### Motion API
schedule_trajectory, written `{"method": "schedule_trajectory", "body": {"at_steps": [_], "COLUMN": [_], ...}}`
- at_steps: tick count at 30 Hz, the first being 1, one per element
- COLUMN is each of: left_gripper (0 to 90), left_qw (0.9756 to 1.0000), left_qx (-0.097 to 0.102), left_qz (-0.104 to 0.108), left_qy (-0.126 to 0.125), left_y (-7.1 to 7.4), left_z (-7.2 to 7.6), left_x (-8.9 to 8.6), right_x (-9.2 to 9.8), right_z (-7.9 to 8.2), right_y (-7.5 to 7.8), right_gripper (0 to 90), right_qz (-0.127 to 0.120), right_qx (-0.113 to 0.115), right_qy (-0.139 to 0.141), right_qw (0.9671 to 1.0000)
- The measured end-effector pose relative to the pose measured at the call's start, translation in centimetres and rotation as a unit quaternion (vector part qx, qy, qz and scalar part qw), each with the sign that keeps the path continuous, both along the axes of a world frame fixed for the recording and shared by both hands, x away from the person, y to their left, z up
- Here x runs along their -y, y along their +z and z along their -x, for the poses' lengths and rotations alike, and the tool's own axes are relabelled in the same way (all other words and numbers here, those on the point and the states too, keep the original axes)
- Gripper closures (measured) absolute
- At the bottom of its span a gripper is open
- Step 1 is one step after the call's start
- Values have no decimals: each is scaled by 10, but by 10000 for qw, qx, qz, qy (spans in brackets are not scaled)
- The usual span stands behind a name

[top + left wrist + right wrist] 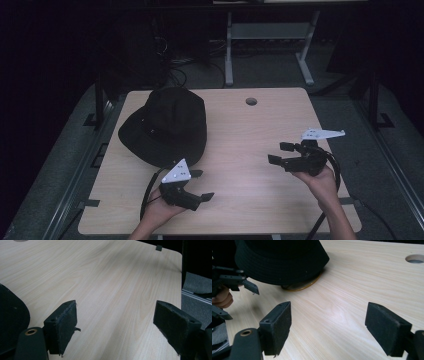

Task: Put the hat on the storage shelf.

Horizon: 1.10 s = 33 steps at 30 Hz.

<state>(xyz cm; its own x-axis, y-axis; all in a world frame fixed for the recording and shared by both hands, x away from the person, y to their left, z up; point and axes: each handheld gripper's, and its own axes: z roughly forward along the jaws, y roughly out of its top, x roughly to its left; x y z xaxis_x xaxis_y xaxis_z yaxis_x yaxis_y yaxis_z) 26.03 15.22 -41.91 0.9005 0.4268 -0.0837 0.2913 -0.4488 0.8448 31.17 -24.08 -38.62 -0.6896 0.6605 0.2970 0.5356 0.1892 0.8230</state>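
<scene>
Nearest to us, the left gripper (200,185) is held low over the wooden table (245,200), its jaws spread wide with nothing between them. A little farther, on the other side, we see the right gripper (280,153) in the right hand (320,182), jaws also spread and empty, turned toward the middle of the table. Farther back on the left lies a black hat (167,125), brim down, just beside the left gripper. Behind it we see a round hole (251,101) in the tabletop
</scene>
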Motion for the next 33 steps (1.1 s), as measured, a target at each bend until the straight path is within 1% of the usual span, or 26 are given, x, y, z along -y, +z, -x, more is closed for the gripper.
{"method": "schedule_trajectory", "body": {"at_steps": [6, 7, 12, 16, 22, 24, 28, 33], "left_gripper": [185, 185, 185, 185, 186, 186, 186, 186], "left_qw": [10000, 10000, 10000, 10000, 10000, 10000, 10000, 10000], "left_qx": [12, -8, -6, 8, 14, 19, 23, 33], "left_qz": [26, 8, 9, -7, -22, -23, -35, -49], "left_qy": [20, 27, 65, 79, 88, 88, 78, 76], "left_y": [-1, -1, -2, -2, -2, -2, -2, -2], "left_z": [0, 0, -1, -1, -1, -1, 0, 0], "left_x": [-1, -1, -2, -3, -3, -2, -2, -2], "right_x": [7, 11, 18, 22, 31, 34, 37, 43], "right_z": [7, 11, 19, 25, 37, 41, 49, 58], "right_y": [-6, -10, -17, -23, -31, -35, -41, -47], "right_gripper": [204, 205, 205, 205, 205, 205, 205, 208], "right_qz": [-10, -18, -36, -3, -42, -33, -12, 6], "right_qx": [-26, -40, -45, -46, -62, -18, -77, -27], "right_qy": [-96, -131, -184, -216, -306, -329, -387, -443], "right_qw": [10000, 9999, 9998, 9998, 9995, 9995, 9992, 9990]}}
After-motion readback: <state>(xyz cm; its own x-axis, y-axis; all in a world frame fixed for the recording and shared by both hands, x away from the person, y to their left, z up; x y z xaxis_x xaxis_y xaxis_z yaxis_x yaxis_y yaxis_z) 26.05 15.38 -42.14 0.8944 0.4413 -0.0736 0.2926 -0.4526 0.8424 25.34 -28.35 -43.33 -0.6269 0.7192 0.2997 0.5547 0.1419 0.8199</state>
